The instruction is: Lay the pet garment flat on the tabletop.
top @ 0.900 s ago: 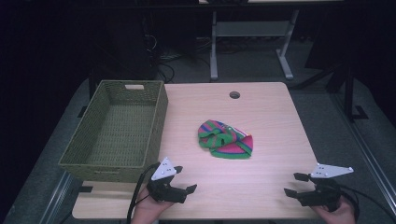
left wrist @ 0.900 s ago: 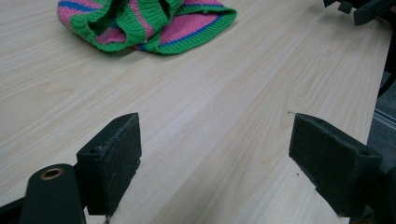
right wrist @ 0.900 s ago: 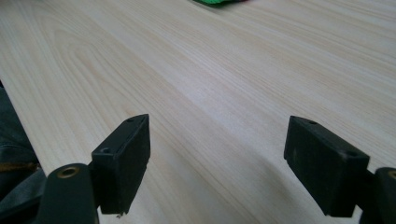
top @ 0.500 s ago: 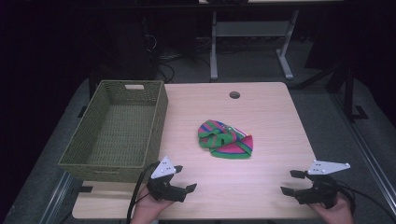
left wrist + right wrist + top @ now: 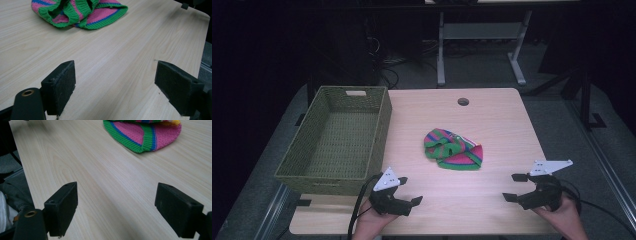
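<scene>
At the table's middle: a knitted hat (image 5: 454, 150) in green, pink and blue stripes lies crumpled on the bare wood, touching neither gripper.
Hat seen from the grippers: it lies at the top of the left gripper view (image 5: 77, 12) and at the top of the right gripper view (image 5: 145, 133), well ahead of each pair of jaws.
Table (image 5: 492, 120): pale wood with a small round hole (image 5: 463, 102) near its far edge.
Basket (image 5: 377, 125): green and woven, on the table's left side, just beside the hat's half of the table but apart from the hat.
Left gripper (image 5: 410, 201): held in a hand (image 5: 371, 226) at the near edge, jaws spread wide, nothing between them.
Right gripper (image 5: 513, 187): held in the other hand (image 5: 564, 220) at the near right corner, jaws spread wide, nothing between them.
</scene>
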The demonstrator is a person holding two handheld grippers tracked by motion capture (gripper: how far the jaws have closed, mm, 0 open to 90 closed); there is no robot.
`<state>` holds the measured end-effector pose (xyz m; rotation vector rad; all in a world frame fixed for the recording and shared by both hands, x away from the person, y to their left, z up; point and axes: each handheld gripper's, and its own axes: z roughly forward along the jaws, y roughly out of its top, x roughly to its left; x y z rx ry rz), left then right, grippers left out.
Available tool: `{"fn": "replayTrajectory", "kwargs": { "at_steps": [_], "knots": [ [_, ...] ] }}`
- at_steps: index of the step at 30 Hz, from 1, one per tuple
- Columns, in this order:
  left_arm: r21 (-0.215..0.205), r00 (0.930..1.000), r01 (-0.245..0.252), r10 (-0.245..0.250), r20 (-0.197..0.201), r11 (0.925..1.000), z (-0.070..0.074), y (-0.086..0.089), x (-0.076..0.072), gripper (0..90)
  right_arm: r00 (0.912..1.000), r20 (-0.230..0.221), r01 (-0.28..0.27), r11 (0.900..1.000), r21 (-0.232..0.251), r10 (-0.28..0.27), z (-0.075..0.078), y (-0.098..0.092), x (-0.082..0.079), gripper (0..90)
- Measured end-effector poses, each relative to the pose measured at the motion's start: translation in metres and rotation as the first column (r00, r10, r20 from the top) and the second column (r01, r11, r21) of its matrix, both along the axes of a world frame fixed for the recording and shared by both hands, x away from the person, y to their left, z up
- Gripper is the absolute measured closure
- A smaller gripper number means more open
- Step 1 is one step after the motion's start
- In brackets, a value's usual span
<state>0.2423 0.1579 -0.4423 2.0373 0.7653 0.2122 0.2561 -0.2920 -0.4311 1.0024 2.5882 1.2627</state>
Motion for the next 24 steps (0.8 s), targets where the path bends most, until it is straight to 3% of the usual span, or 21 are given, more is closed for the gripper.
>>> {"fn": "replayTrajectory", "kwargs": {
  "at_steps": [11, 24],
  "knots": [
    [0.018, 0.9997, 0.017, -0.018, 0.015, 0.9997, 0.001, -0.001, -0.001, 16.6, 0.9983, -0.022, -0.054, 0.998, -0.015, 0.054, 0.011, 0.021, 0.019, 17.8],
    [0.006, 0.9998, 0.017, -0.017, 0.012, 0.9998, 0.001, 0.0, 0.0, 16.6, 0.9949, -0.044, -0.092, 0.996, -0.015, 0.091, 0.023, 0.038, 0.046, 17.6]
  ]
}}
